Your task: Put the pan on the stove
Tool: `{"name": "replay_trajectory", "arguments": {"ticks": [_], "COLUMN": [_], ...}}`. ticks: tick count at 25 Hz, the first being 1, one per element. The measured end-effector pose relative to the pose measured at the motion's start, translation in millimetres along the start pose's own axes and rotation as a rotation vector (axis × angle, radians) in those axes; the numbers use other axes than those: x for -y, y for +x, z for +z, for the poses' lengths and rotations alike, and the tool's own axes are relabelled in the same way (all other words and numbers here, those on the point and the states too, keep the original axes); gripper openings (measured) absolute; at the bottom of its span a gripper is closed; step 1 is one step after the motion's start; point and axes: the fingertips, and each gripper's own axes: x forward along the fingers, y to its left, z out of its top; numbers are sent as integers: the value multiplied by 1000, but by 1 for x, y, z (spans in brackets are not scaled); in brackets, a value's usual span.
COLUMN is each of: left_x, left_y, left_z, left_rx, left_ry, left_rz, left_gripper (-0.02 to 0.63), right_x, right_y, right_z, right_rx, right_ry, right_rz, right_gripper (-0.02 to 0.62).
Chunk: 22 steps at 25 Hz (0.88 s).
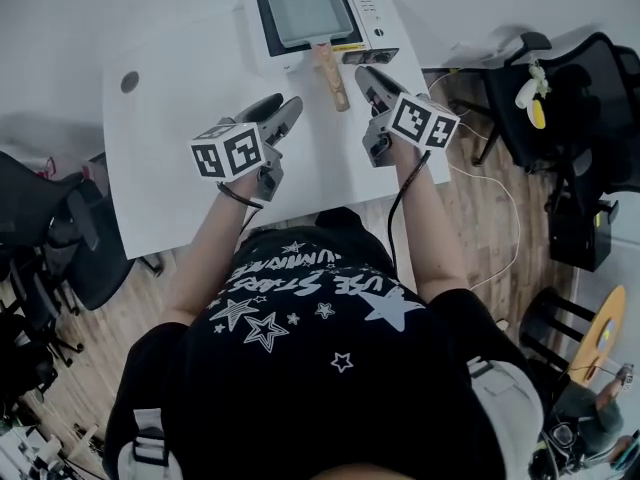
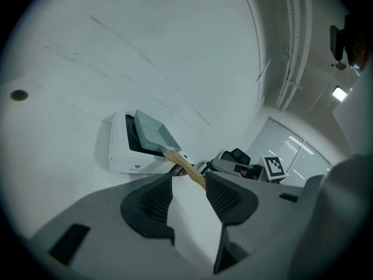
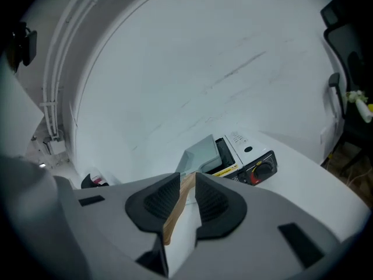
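Note:
A grey-green square pan [image 1: 300, 10] sits on the white portable stove [image 1: 375, 18] at the table's far edge, its wooden handle [image 1: 330, 76] pointing toward me. My left gripper [image 1: 285, 110] hovers left of the handle end, its jaws open and empty; in the left gripper view the handle [image 2: 186, 168] shows beyond the gap of that gripper [image 2: 189, 194]. My right gripper [image 1: 365, 76] is just right of the handle. Its jaws [image 3: 187, 200] stand narrow, and the handle [image 3: 175, 214] shows in the gap with white table beside it. The pan [image 3: 201, 154] and the stove [image 3: 245, 150] lie ahead.
The white table [image 1: 170, 168] has a round cable hole [image 1: 130, 81] at its left. Black office chairs stand to the right [image 1: 580, 88] and to the left [image 1: 60, 238] on the wooden floor. A white cable [image 1: 500, 208] trails off the table's right side.

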Motion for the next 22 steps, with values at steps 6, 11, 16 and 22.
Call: {"name": "replay_trajectory", "arguments": {"ticks": [6, 11, 16, 22], "left_x": [-2, -14, -21, -47], "left_y": [-30, -56, -84, -125], "left_z": [3, 4, 3, -3], "left_rx": [-3, -25, -52, -91], "left_ry": [81, 96, 122, 136], "left_rz": [-48, -65, -109, -128], "left_gripper": [57, 43, 21, 11], "right_x": [-15, -29, -48, -88], "right_y": [-15, -27, -35, -42], "right_z": [-3, -15, -24, -50], "right_rx": [81, 109, 158, 200], "right_ry": [-20, -32, -48, -62], "right_rz": [-91, -190, -273, -313], "right_gripper": [57, 25, 21, 21]}}
